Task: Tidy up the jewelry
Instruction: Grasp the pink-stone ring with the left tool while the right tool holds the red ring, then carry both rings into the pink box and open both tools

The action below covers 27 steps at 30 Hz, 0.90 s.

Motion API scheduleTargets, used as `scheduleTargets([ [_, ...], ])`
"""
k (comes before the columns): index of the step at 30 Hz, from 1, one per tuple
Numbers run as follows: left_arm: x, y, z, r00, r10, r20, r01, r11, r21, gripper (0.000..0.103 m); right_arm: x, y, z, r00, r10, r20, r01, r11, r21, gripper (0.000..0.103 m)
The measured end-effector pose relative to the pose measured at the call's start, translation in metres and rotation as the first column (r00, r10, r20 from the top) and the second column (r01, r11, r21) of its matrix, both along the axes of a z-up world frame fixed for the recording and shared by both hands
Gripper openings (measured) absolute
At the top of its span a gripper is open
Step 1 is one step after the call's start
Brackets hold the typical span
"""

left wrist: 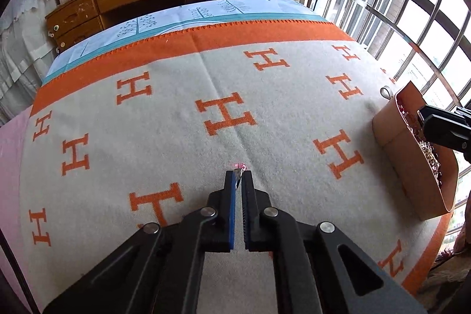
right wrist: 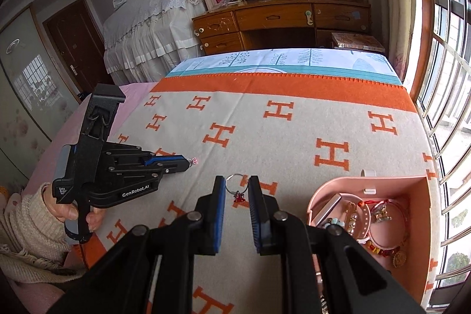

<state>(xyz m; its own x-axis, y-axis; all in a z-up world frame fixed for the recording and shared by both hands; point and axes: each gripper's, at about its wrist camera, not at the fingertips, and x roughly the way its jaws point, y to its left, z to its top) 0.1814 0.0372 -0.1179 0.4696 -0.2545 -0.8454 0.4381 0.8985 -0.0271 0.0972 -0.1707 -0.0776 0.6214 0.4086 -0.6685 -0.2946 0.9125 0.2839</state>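
A jewelry box [right wrist: 412, 225] sits on the blanket [right wrist: 294, 122], right of a ring [right wrist: 234, 181].

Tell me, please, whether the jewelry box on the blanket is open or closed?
Open. The pink jewelry box shows no lid over it, and bracelets lie exposed in its compartments.
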Motion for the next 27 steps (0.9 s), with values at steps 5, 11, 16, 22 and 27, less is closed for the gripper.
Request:
scheduleTargets([
  [5,-0.007,-0.010,0.009,1.000,-0.008,0.027,0.008,1.000,0.009,0.002,-0.013,-0.028,0.006,0.998,-0.055,0.022,0.055,0.998,0.037,0.016],
  [11,-0.001,-0.011,0.003,0.997,0.047,0.061,-0.052,0.996,0.076,0.044,-0.028,-0.044,0.008,0.997,-0.072,0.033,0.070,0.996,0.053,0.016],
  [16,0.005,-0.011,-0.012,0.997,0.072,0.015,-0.073,0.994,0.084,0.044,-0.034,-0.050,0.007,0.997,-0.074,0.040,0.071,0.995,0.065,0.016],
  [22,0.005,-0.015,-0.015,0.998,0.067,0.015,-0.068,0.995,0.072,0.013,-0.032,-0.053,0.002,0.997,-0.076,0.024,0.074,0.994,0.080,0.016],
  [27,0.001,-0.021,-0.013,0.998,0.061,0.009,-0.062,0.994,0.086,0.013,-0.033,-0.054,0.003,0.997,-0.076,0.033,0.073,0.993,0.092,0.016],
])
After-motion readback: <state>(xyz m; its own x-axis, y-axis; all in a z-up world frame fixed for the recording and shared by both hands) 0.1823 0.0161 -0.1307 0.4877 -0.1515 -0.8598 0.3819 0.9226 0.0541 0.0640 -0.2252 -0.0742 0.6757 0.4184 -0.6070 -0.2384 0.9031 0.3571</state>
